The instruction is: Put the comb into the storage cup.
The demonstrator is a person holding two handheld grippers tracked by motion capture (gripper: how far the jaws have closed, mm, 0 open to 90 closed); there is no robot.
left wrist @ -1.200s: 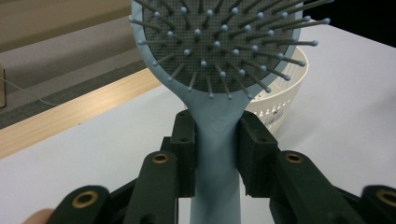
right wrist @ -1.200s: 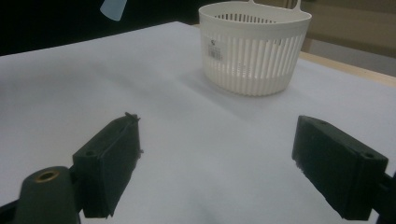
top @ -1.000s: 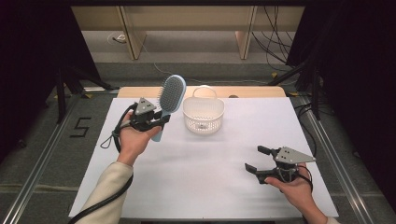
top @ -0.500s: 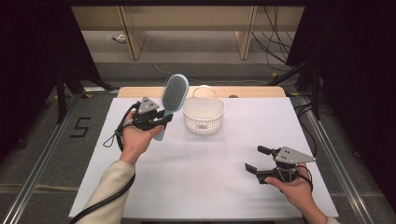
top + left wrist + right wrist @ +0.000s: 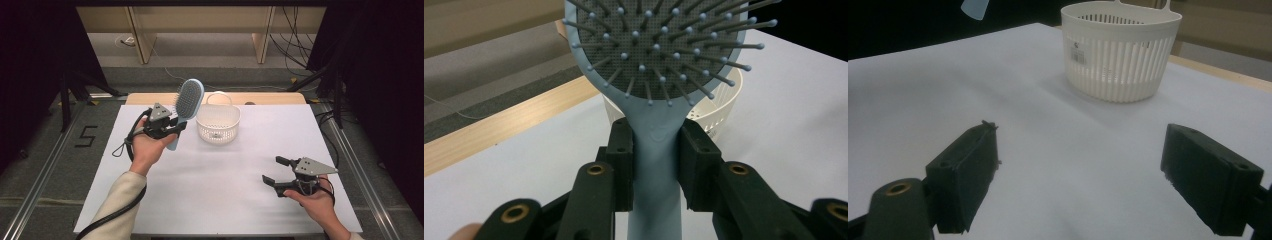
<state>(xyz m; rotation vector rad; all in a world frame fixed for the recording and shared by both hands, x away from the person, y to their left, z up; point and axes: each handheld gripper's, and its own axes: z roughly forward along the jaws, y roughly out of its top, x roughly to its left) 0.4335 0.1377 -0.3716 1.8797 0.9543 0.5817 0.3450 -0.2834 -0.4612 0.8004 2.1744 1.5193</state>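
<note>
A light blue hairbrush (image 5: 187,102) with a grey bristle pad is held up off the table, head tilted toward the far side. My left gripper (image 5: 172,129) is shut on its handle (image 5: 656,165), both black pads pressed against it just below the head. A white slotted basket (image 5: 218,124) with a handle loop stands on the table, just right of the brush. The basket (image 5: 1120,47) also stands ahead of my right gripper (image 5: 1088,185), whose jaws stand wide apart with nothing between them. That right gripper (image 5: 272,171) rests low near the table's front right, pointing left.
The white table top (image 5: 215,185) spreads between both hands. A wooden strip (image 5: 270,98) runs along its far edge. Cables and wooden furniture legs lie on the floor beyond. A floor marking "5" (image 5: 86,136) sits left of the table.
</note>
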